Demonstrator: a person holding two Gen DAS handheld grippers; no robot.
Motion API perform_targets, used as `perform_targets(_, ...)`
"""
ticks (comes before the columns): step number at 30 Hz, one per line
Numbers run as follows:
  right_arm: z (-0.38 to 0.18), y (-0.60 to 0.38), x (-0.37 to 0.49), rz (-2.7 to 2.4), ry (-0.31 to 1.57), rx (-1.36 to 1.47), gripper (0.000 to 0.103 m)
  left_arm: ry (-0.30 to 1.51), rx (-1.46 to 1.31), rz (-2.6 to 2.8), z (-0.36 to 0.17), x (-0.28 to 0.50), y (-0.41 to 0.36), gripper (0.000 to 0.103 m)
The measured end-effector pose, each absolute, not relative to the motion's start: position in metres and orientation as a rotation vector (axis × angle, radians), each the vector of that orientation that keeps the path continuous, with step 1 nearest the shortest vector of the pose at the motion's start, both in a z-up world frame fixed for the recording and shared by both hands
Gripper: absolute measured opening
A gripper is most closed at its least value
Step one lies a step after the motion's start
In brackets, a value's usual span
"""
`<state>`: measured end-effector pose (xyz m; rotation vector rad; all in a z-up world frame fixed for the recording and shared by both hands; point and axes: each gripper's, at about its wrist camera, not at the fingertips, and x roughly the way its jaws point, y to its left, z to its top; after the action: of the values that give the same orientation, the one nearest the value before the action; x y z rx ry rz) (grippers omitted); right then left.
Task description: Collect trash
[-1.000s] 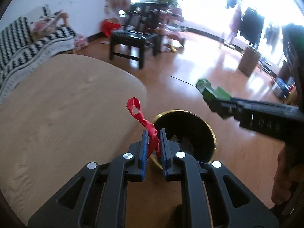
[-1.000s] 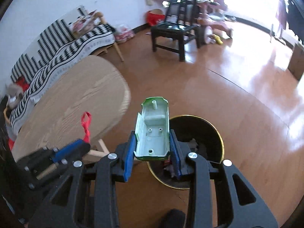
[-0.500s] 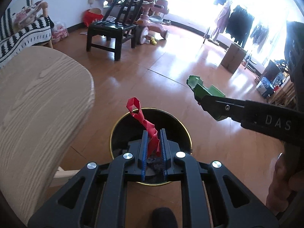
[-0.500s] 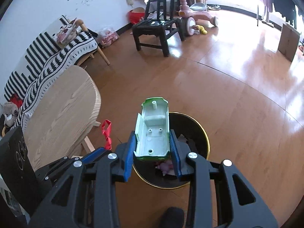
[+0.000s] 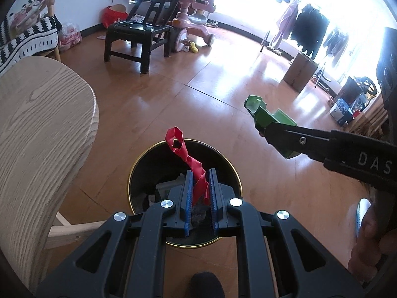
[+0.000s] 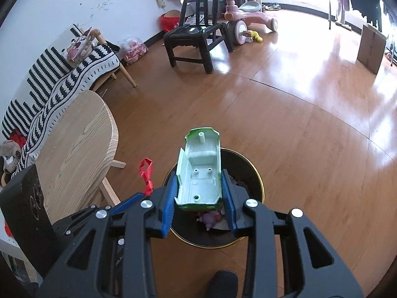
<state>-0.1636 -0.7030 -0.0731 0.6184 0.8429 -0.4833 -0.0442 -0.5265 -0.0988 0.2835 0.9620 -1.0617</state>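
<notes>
My left gripper (image 5: pixel 200 176) is shut on a twisted red ribbon (image 5: pixel 188 159) and holds it above a black trash bin with a gold rim (image 5: pixel 139 164) that stands on the floor. My right gripper (image 6: pixel 199 181) is shut on a green and white plastic toy shell (image 6: pixel 201 171), also over the bin (image 6: pixel 258 181). The bin holds crumpled trash and a small pink item (image 6: pixel 211 217). The right gripper with the green shell (image 5: pixel 268 119) shows at the right of the left wrist view. The ribbon (image 6: pixel 146 173) shows at the left of the right wrist view.
A round light wooden table (image 5: pixel 37 134) stands just left of the bin. A black chair (image 5: pixel 136 34) and a pink ride-on toy (image 5: pixel 196 22) stand further back. A striped sofa (image 6: pixel 49 84) lines the left wall. A cardboard box (image 5: pixel 300 72) stands on the floor at right.
Both grippers have moved away from the table and over the bin, each still holding its item. The bin has come into fuller view beneath them.
</notes>
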Motion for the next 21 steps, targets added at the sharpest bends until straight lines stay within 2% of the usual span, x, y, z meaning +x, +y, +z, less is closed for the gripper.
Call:
perform_targets(3,-0.074,-0.705,-0.164,-0.481,0.847,0.618,0.035,0.964,0.281,-1.064,-0.101,-0.042,-0.524,0.012)
perform_targets(5,-0.074,-0.707,-0.165,-0.491,0.843,0.629,0.052,0.971,0.283,-1.041,-0.103,-0.039,-0.525,0.014)
perform_targets(6,-0.073,-0.706,-0.166,-0.498,0.836,0.632,0.065,0.975,0.286,-1.032,-0.104,-0.038,-0.526,0.023)
perform_targets(7,-0.072,-0.707,-0.167,-0.505,0.830,0.633,0.069,0.979,0.281,-1.025,-0.105,-0.036,-0.525,0.044)
perform_targets(9,-0.070,-0.705,-0.166,-0.507,0.824,0.635,0.070,0.975,0.264,-1.008,-0.104,-0.033,-0.522,0.069)
perform_targets(14,-0.066,-0.704,-0.165,-0.528,0.810,0.636,0.080,0.970,0.253,-0.998,-0.099,-0.031,-0.515,0.073)
perform_targets(17,-0.060,-0.700,-0.161,-0.529,0.795,0.619,0.088,0.952,0.252,-1.000,-0.087,-0.033,-0.507,0.083)
perform_targets(19,-0.053,-0.693,-0.155,-0.527,0.788,0.598,0.093,0.920,0.266,-0.989,-0.076,-0.034,-0.497,0.094)
perform_targets(21,-0.046,-0.684,-0.147,-0.513,0.780,0.571,0.095,0.886,0.281,-0.961,-0.064,-0.033,-0.483,0.094)
